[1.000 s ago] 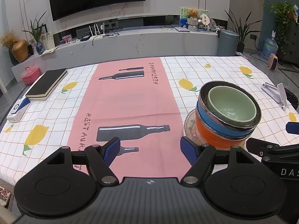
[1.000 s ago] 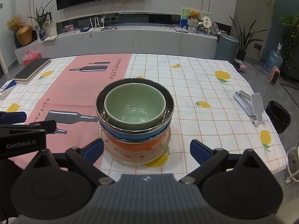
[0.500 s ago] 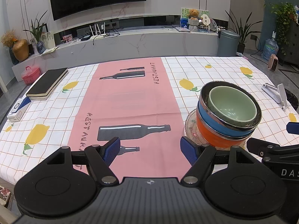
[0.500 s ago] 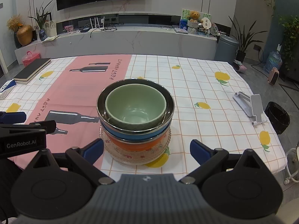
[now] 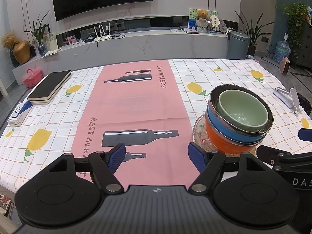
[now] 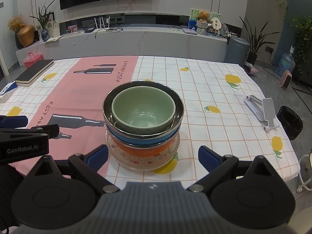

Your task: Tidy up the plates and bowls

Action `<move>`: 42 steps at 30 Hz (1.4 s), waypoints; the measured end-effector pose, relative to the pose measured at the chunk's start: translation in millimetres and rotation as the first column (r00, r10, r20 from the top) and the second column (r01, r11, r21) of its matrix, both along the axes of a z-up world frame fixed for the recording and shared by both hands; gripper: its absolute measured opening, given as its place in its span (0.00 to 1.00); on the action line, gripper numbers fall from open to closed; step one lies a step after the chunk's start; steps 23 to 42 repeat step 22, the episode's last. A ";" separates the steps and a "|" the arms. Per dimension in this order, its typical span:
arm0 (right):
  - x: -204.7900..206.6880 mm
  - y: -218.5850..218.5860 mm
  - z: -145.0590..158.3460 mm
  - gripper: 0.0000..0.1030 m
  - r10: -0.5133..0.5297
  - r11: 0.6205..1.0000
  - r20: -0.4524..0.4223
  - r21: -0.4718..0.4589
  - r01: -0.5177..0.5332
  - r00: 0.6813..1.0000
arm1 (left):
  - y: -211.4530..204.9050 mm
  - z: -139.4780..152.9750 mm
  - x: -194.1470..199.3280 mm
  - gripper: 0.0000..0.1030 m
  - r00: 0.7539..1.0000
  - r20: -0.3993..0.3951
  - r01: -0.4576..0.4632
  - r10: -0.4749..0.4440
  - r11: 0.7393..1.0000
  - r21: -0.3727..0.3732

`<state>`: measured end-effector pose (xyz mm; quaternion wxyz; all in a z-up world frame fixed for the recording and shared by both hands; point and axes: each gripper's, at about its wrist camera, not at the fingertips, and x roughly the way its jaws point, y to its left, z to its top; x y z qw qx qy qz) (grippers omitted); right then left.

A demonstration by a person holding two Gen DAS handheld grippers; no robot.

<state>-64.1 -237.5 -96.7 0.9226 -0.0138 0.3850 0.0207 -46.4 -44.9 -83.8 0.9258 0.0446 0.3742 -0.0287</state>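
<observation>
1. The pale green ceramic bowl [image 6: 143, 111] sits inside a blue bowl with a steel rim [image 6: 136, 139]; under them are an orange bowl [image 6: 140, 150] and a clear patterned glass dish [image 6: 144, 160] (one nested stack).
2. The stack stands on the white checked tablecloth with lemons [image 6: 204, 89], just beside the pink cloth runner [image 5: 136, 101].
3. The right gripper [image 6: 153, 156] is wide open, with the stack just ahead between its fingers, not touching.
4. The left gripper [image 5: 157, 156] is also wide open and empty, over the runner.
</observation>
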 end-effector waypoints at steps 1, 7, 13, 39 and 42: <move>0.0 -0.1 0.0 0.94 0.000 1.000 0.000 0.000 0.000 1.000 | 0.4 0.3 -0.5 0.83 1.000 0.000 0.000 0.000 1.000 0.000; 0.2 0.9 -1.0 0.94 0.005 1.000 -0.003 0.001 -0.005 1.000 | 0.2 0.2 -0.6 0.83 1.000 0.001 0.000 0.000 1.000 0.002; 0.2 0.7 -0.9 0.94 0.004 1.000 -0.002 0.002 -0.004 1.000 | 1.2 1.2 -1.1 0.83 1.000 0.004 -0.003 0.003 1.000 0.011; 0.8 -0.3 0.1 0.94 0.001 1.000 -0.007 0.007 -0.001 1.000 | 2.7 2.2 0.0 0.83 1.000 0.003 -0.009 0.009 1.000 0.010; 0.8 -0.3 0.1 0.94 0.001 1.000 -0.007 0.007 -0.001 1.000 | 2.7 2.2 0.0 0.83 1.000 0.003 -0.009 0.009 1.000 0.010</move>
